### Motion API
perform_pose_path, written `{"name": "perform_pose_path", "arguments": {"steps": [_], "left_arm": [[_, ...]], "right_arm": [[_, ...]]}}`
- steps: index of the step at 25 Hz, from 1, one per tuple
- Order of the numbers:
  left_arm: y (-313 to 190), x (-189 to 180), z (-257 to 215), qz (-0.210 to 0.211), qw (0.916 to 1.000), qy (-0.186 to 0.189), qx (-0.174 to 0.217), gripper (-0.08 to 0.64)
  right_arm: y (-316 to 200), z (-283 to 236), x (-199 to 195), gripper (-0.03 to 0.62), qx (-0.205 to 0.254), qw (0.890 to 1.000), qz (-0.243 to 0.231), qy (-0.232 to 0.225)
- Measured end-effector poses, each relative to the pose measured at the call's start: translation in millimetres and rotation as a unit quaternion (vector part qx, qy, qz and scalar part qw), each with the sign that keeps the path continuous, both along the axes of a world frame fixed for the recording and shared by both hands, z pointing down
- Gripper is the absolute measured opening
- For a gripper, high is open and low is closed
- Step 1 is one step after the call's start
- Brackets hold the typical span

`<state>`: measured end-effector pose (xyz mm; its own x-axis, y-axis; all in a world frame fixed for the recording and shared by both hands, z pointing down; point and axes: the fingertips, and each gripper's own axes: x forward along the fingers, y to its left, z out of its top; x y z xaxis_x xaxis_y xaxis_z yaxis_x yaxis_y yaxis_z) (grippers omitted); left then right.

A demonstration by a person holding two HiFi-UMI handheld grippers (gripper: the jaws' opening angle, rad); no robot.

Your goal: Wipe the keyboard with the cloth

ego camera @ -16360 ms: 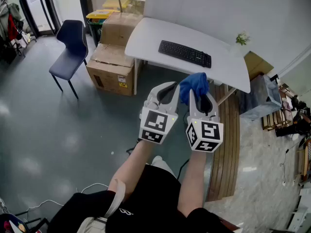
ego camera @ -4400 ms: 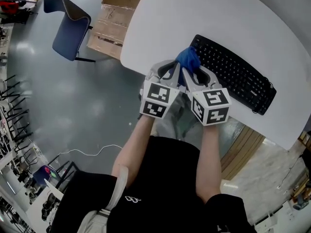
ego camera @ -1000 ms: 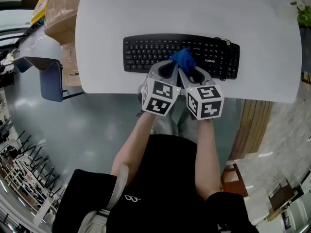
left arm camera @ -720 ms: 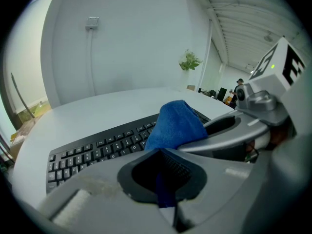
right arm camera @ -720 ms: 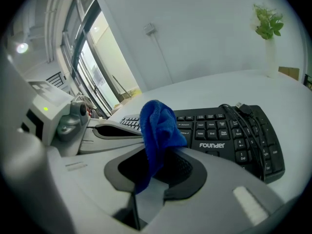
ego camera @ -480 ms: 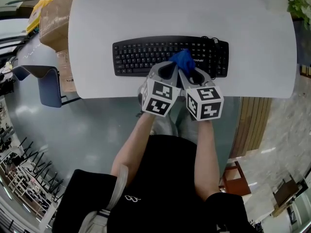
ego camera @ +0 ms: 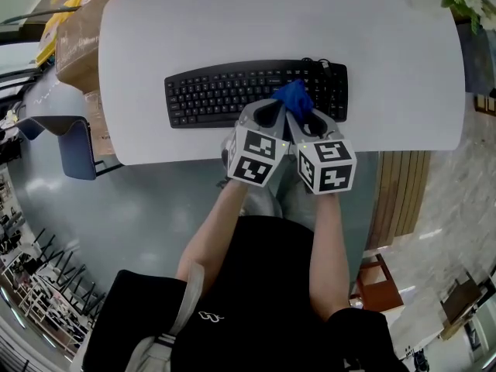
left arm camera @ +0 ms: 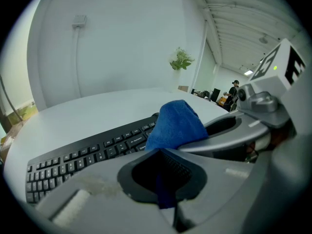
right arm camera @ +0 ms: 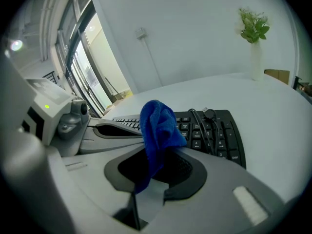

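Both grippers stand side by side with their tips nearly meeting, and that closeness looks deliberate. The left gripper [left arm camera: 163,155] has its jaws drawn together on a thin tail of the cloth [left arm camera: 175,123], and the right gripper [right arm camera: 156,155] is likewise closed on a fold of it. The one wad is thus pinned from two sides and should not slip or twist when dragged over the keys. The bulk of the cloth bunches into a rounded knob just beyond both sets of fingertips, with a strip trailing back through the hollow behind each pair of jaws. Just past and below that knob lies the keyboard [ego camera: 225,95], its right-hand part under the fingers and its longer stretch running off to the left of the left gripper. I cannot tell whether the wad touches the keys or hangs just above them. My reading is that the wiping is at its very start (the cloth sits right of the board's middle, which leaves most of it to cover). The cloth is deep blue, soft and napped like microfibre, crumpled rather than folded flat. The keyboard is black, flat on a white table [ego camera: 232,22], with its cable [right arm camera: 207,123] lying loosely over the keys ahead and to the right of the right gripper's fingers.
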<state>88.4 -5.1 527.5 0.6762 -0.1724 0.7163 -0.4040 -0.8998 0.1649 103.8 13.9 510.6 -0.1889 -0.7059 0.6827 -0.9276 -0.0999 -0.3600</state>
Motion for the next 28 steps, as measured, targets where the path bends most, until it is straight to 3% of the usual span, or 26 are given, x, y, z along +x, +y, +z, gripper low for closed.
{"name": "perform_pose_path", "arguments": {"steps": [16, 28], "left_arm": [[24, 58, -7, 0.034, 0.9993, 0.013, -0.009, -0.004], [39, 90, -11, 0.06, 0.9981, 0.001, 0.012, -0.003]], "right_arm": [[23, -10, 58, 0.092, -0.009, 0.999, 0.03, 0.025], [39, -11, 88, 0.094, 0.007, 0.998, 0.06, -0.009]]}}
